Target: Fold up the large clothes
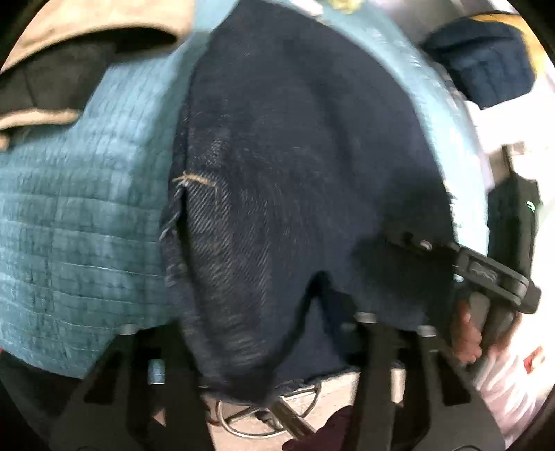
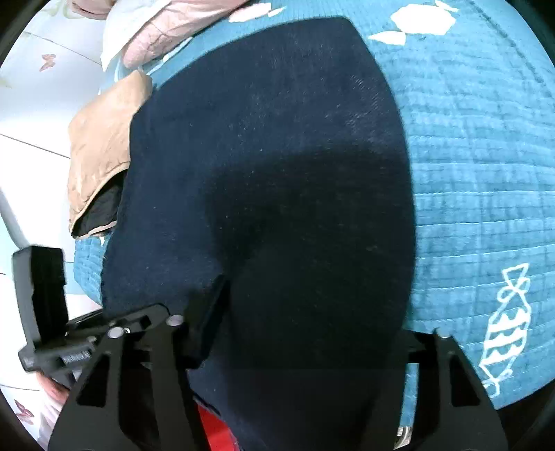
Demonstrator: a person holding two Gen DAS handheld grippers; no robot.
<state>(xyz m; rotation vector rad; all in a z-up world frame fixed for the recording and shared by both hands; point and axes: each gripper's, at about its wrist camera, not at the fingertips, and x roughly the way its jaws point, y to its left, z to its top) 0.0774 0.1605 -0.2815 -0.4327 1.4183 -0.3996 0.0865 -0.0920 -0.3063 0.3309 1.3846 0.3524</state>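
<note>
A large dark navy denim garment [image 1: 295, 156] lies on a teal quilted bedspread [image 1: 69, 225], with a frayed seam and tan stitching on its left side. It also fills the right wrist view [image 2: 270, 190]. My left gripper [image 1: 256, 347] is at the garment's near edge, and the cloth drapes over and between its fingers, hiding the tips. My right gripper [image 2: 298, 347] is likewise at the near edge, with cloth bunched between and over its fingers. The other gripper shows at the right of the left wrist view [image 1: 492, 277] and at the left of the right wrist view [image 2: 45, 312].
A tan jacket with dark lining [image 2: 100, 149] lies at the garment's far left, also in the left wrist view [image 1: 86, 34]. Pink and white bedding [image 2: 156, 31] is beyond it. A folded dark blue item [image 1: 485, 66] sits at the back right. The bed edge and floor lie below.
</note>
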